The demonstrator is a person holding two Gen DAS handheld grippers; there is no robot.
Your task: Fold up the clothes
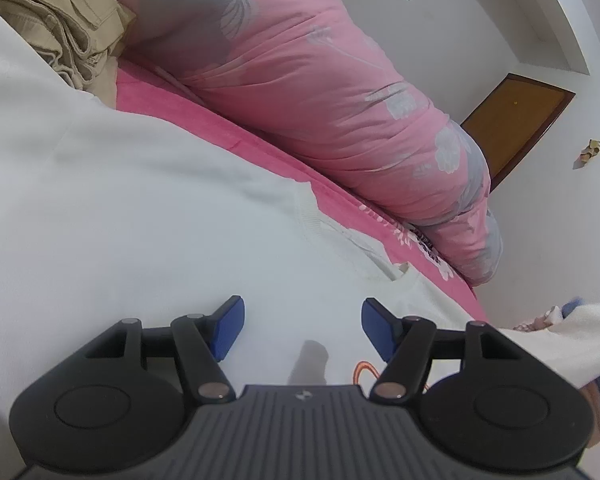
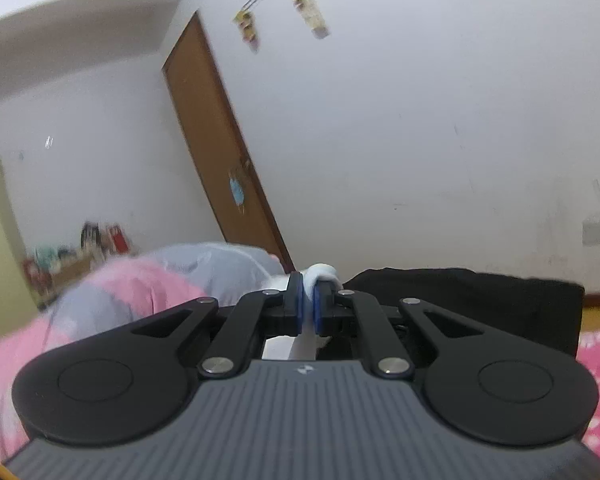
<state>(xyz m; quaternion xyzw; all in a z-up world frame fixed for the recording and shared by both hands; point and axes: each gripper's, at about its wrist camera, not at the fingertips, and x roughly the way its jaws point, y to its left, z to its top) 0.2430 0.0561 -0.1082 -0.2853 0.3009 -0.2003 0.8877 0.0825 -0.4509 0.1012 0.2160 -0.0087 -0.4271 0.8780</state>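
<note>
Left gripper (image 1: pixel 302 330) spread above white shirt (image 1: pixel 140 220)
Right gripper (image 2: pixel 307 306) pinching white cloth (image 2: pixel 320 272) — pink quilt (image 1: pixel 320 92) behind.

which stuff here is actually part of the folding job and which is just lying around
In the job:
- white shirt, spread on the bed
- right tool, shut on a pinch of white cloth
- left tool, open above the shirt

Lying about:
- pink quilt
- beige garment
- black item
- brown door
</note>
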